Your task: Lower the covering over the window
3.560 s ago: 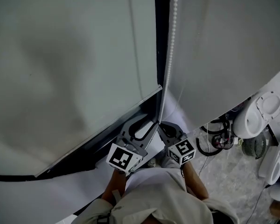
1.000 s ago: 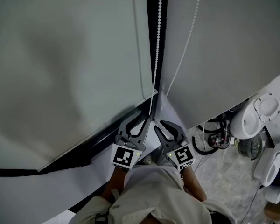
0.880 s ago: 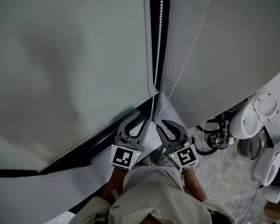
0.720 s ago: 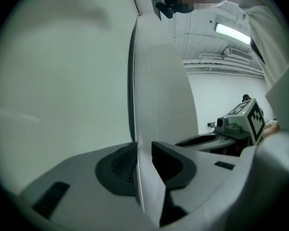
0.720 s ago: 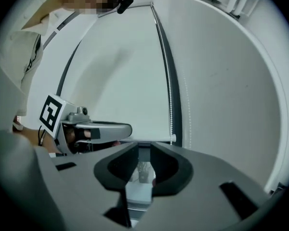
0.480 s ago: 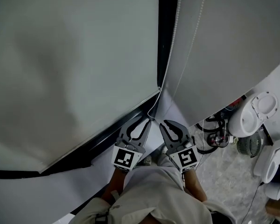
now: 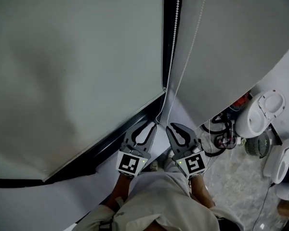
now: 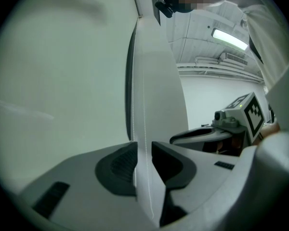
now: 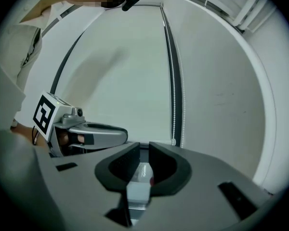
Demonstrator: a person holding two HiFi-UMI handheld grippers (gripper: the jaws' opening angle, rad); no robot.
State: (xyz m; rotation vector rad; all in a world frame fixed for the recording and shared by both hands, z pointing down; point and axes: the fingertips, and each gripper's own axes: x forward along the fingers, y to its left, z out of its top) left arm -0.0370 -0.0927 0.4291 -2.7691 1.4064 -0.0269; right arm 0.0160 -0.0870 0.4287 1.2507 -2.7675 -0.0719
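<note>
Two pale roller blinds (image 7: 77,71) hang side by side with a dark gap between them. A white bead chain (image 7: 172,57) hangs in that gap as a loop. Its bottom lies at my left gripper (image 7: 151,125). In the left gripper view the two chain strands (image 8: 135,129) run slack between the jaws of that gripper (image 8: 144,146), and a gap shows. My right gripper (image 7: 173,128) sits just right of the loop. Its jaws have just been closing to a narrow slit (image 9: 144,146) with nothing between them. The chain (image 9: 173,105) passes beyond its right finger.
A dark window frame (image 7: 101,150) runs under the left blind's bottom edge. White appliances (image 7: 260,117) and a tangle of cables (image 7: 221,134) stand on the floor at the right. The person's clothing (image 7: 159,201) fills the lower middle.
The right gripper's jaws have narrowed from a wide spread to a slit, and it has edged up. The left gripper has stayed at the chain loop's bottom.
</note>
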